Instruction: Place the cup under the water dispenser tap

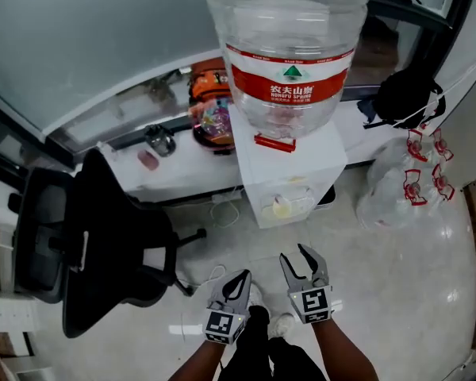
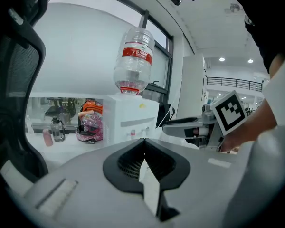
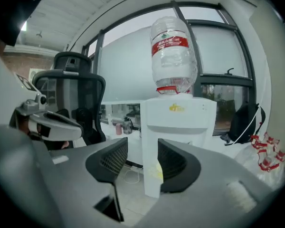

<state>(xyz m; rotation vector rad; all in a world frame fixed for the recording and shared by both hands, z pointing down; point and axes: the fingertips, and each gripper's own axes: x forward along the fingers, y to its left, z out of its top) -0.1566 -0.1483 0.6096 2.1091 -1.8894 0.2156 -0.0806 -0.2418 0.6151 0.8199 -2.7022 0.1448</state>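
Left tool (image 1: pixel 239 279) jaws together, empty; right tool (image 1: pixel 295 259) jaws apart, empty, w/ dispenser (image 1: pixel 293 161) ahead.

In your head view the water bottle (image 1: pixel 289 62) runs off the top edge, so its upper end is out of sight. Its bulk also hides much of the top of the dispenser (image 1: pixel 317 155). A pale yellow shape (image 1: pixel 282 206) sits in the dispenser's front recess, too blurred to tell for a cup. Your forearms (image 1: pixel 337 354) are cut by the bottom edge.

In the right gripper view, the jaws of the right tool (image 3: pixel 142 145) cover the dispenser's lower sides and half of that yellow shape.

In the left gripper view the taps (image 2: pixel 134 133) are too small to make out. There the left tool (image 2: pixel 145 141) hides the dispenser's base, and the chair (image 2: pixel 12 80) runs off the left edge.
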